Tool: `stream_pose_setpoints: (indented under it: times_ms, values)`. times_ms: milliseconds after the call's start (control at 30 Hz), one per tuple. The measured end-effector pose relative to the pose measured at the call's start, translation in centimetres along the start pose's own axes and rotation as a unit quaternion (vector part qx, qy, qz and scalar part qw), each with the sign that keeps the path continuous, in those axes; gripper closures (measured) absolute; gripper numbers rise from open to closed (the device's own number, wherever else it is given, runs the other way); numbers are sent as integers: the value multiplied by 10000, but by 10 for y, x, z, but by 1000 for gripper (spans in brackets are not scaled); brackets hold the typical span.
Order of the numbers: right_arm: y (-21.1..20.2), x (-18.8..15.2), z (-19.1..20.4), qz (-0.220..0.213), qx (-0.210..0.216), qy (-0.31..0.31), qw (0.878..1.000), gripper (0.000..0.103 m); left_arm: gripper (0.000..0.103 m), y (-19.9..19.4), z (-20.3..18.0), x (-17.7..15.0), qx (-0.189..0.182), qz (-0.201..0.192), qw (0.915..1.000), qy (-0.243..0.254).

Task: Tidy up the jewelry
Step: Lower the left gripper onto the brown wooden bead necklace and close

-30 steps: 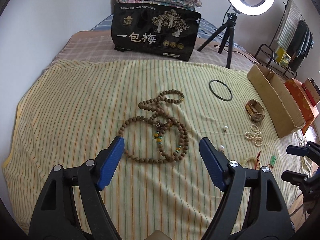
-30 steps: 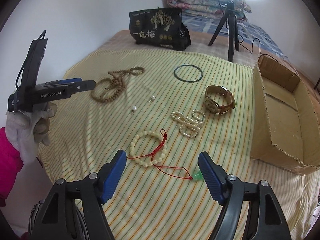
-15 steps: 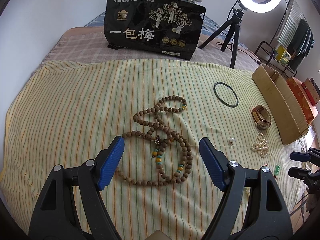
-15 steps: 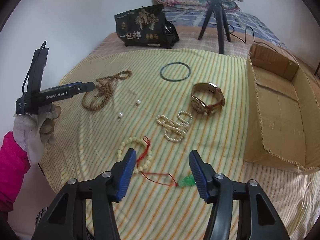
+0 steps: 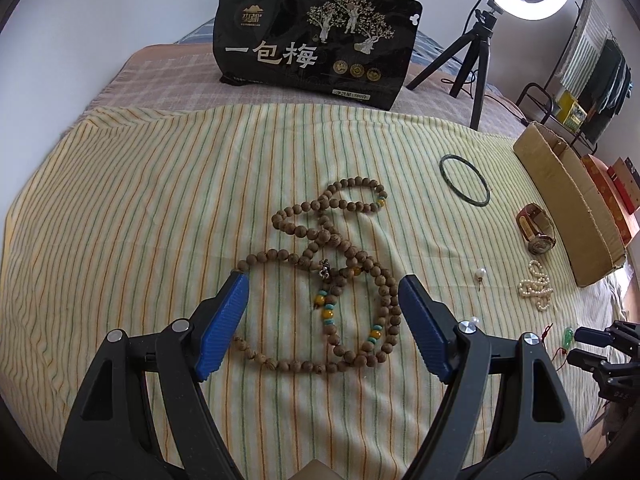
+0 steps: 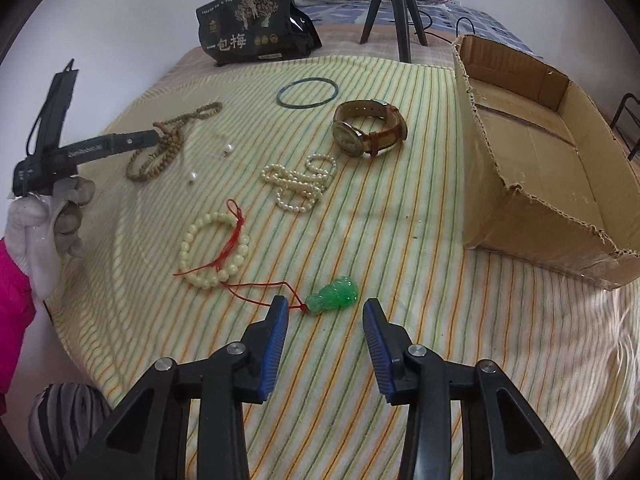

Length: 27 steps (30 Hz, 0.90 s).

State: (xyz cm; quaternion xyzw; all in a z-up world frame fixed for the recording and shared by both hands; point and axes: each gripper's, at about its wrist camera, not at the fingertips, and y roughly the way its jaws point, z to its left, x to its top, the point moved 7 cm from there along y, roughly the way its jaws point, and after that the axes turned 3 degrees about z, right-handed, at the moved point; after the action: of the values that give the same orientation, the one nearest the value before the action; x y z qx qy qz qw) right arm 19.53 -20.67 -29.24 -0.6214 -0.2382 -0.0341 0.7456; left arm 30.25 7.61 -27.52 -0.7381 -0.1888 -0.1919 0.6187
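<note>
A long wooden bead necklace (image 5: pixel 332 268) with yellow and turquoise beads lies coiled on the striped cloth. My left gripper (image 5: pixel 322 292) is open and hovers over its lower loops, one finger on each side. My right gripper (image 6: pixel 325 316) is open, its fingers either side of a green jade pendant (image 6: pixel 332 300) on a red cord. The cord leads to a cream bead bracelet (image 6: pixel 214 248). A pearl strand (image 6: pixel 298 184), a leather-strap watch (image 6: pixel 368 128), a dark bangle (image 6: pixel 307 93) and two loose pearl pins (image 6: pixel 229 148) lie beyond.
An open cardboard box (image 6: pixel 552 152) stands at the right of the cloth. A black snack bag (image 5: pixel 316 40) and a ring-light tripod (image 5: pixel 472 64) stand at the back. The cloth's front edge drops off just below my right gripper.
My left gripper moved forward and down over the wooden necklace. My right gripper moved forward and right to the green pendant, and its fingers narrowed.
</note>
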Motion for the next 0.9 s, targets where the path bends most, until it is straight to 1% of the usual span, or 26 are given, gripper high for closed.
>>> stream_pose_setpoints:
  times_ms: [100,233,300,367,433,533,600,667,700,767,800,833,867,900]
  values:
    - [2,0,-2,-16,43,82,10000,62,23,3,2,3,-9,18,10000,-54]
    - [2,0,-2,-43,72,114,9999,62,23,9,-1,8,62,10,10000,27]
    - [2,0,-2,-34,67,95,9999,62,23,15,-3,8,151,95,9998,100]
    - [2,0,-1,-29,59,90,9999,62,23,23,-3,8,202,214,9996,51]
    - [2,0,-1,-28,61,87,9999,62,23,32,0,6,379,333,9987,-1]
    - [4,0,-2,-15,44,93,9999,62,23,37,-2,6,600,296,9978,41]
    - [5,0,-1,-17,30,94,9999,62,23,39,-1,6,618,263,9977,54]
    - [5,0,0,-33,7,64,10000,61,32,38,1,6,601,212,9980,-9]
    - [4,0,0,-40,3,55,10000,61,41,37,5,6,687,195,9974,-38]
    - [4,-1,0,-49,7,55,10000,61,53,35,9,7,662,161,9976,-120]
    - [3,-2,0,-55,10,59,10000,61,65,33,11,7,667,143,9975,-159]
    - [3,-2,0,-59,12,66,10000,61,72,32,13,8,647,140,9976,-191]
    - [3,-2,0,-61,13,73,10000,61,76,32,14,9,635,139,9976,-217]
    - [3,-2,0,-58,8,66,10000,64,83,31,16,10,630,134,9976,-235]
